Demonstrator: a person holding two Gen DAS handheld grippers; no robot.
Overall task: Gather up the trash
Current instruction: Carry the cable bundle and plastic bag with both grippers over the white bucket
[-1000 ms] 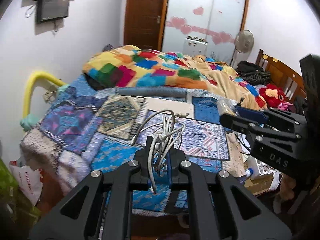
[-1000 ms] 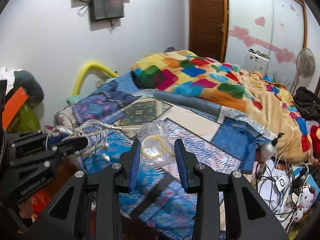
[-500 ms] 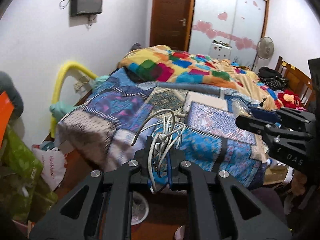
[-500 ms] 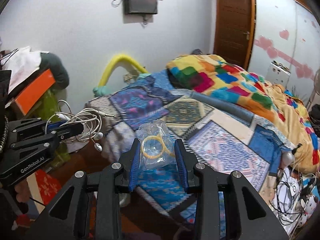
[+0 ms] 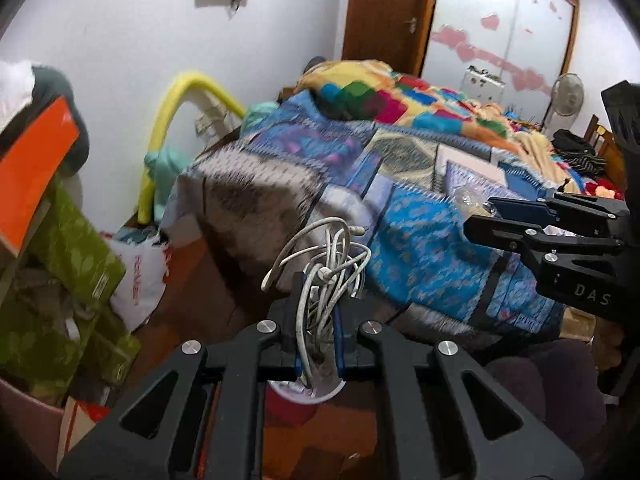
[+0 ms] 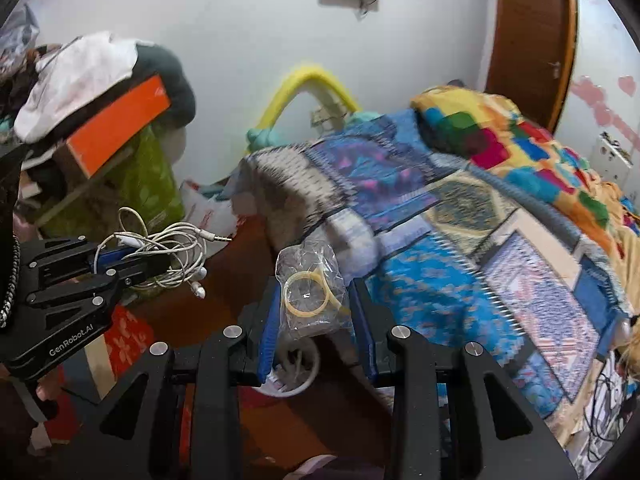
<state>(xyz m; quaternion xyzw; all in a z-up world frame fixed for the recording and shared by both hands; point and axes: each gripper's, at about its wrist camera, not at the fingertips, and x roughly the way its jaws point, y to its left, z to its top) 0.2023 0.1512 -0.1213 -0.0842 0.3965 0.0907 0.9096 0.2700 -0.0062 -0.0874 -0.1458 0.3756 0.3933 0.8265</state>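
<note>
My left gripper (image 5: 318,308) is shut on a tangle of white earphone cable (image 5: 324,256), which sticks up between its blue pads. The right wrist view shows the same gripper (image 6: 132,256) at the left, with the cable (image 6: 168,244) and its earbuds hanging off it. My right gripper (image 6: 316,304) is shut on a crumpled clear plastic bag (image 6: 308,292) with a yellow ring inside. It also appears at the right of the left wrist view (image 5: 492,216). A red container with a white rim (image 5: 296,400) stands on the floor below both grippers, mostly hidden by the fingers.
A bed with a blue patchwork quilt (image 5: 420,240) fills the right. At the left are stacked green boxes (image 5: 72,248), an orange box (image 5: 32,168) and a white plastic bag (image 5: 140,280). A yellow foam tube (image 5: 180,120) arches by the wall. The floor (image 5: 200,292) is brown.
Both views have swung left and downward, from over the bed to the floor at its corner. The red container has come into sight. Both grips look the same.
</note>
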